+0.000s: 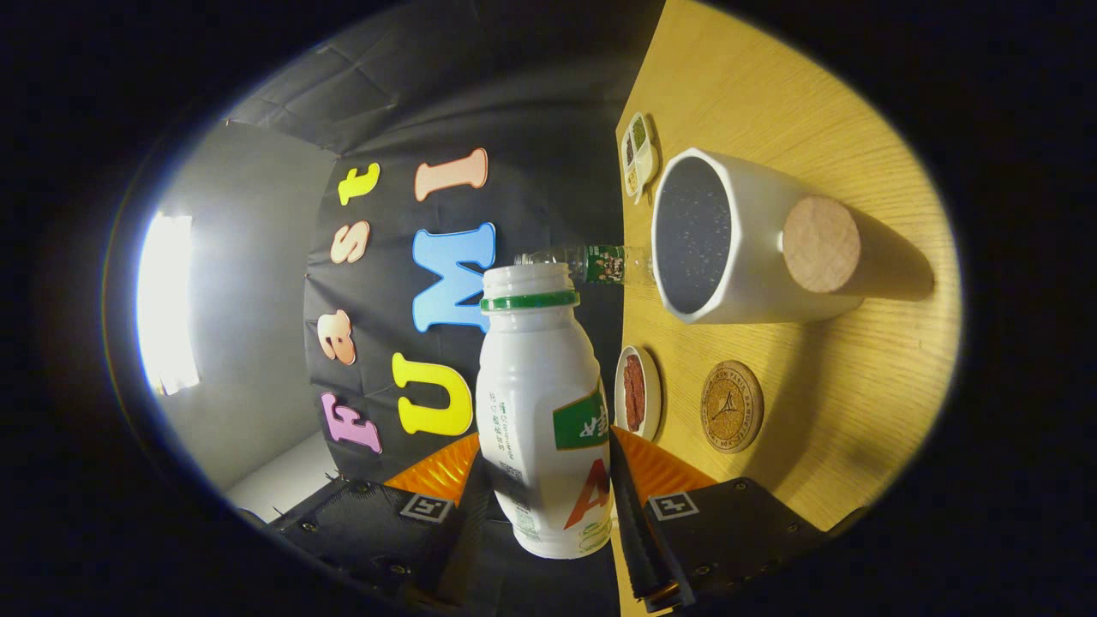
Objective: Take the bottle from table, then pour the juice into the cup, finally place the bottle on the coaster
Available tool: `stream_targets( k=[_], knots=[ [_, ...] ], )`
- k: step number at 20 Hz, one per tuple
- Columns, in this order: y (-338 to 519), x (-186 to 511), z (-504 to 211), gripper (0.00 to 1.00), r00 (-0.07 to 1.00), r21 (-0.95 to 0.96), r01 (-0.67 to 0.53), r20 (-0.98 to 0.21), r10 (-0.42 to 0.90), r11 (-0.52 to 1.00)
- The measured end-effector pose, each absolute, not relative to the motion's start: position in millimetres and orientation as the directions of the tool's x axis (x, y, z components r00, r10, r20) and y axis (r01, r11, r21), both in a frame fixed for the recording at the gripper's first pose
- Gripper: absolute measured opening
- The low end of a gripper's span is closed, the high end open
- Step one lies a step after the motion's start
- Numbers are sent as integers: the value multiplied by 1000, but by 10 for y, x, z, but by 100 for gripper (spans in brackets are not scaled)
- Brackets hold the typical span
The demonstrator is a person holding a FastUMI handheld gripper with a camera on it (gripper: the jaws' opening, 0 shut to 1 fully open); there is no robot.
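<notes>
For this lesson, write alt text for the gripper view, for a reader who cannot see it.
The hand-held gripper is shut on a white bottle, uncapped and tipped sideways towards a white cup on a wooden table. A cork coaster lies beside the cup.

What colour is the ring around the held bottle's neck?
Green, on the white bottle; clearest in the gripper view.

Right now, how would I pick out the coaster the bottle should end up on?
Start at the wooden table and find the big white cup lying across the view. The coaster lies flat just past it, beside a small dish, ahead of the tongs shut on the bottle. It is a round cork disc with a dark printed emblem.
</notes>
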State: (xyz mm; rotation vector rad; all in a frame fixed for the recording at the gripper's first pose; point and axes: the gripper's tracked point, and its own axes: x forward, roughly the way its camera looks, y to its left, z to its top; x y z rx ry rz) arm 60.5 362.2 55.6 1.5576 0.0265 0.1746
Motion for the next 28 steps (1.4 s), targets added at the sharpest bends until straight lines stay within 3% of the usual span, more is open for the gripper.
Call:
stream_targets(
  k=[16, 28],
  knots=[
    [3542, 603, 587, 68, 989, 981, -97, 114, 95, -166],
    [3574, 551, 604, 68, 989, 973, -94, 116, 96, -210]
  ],
)
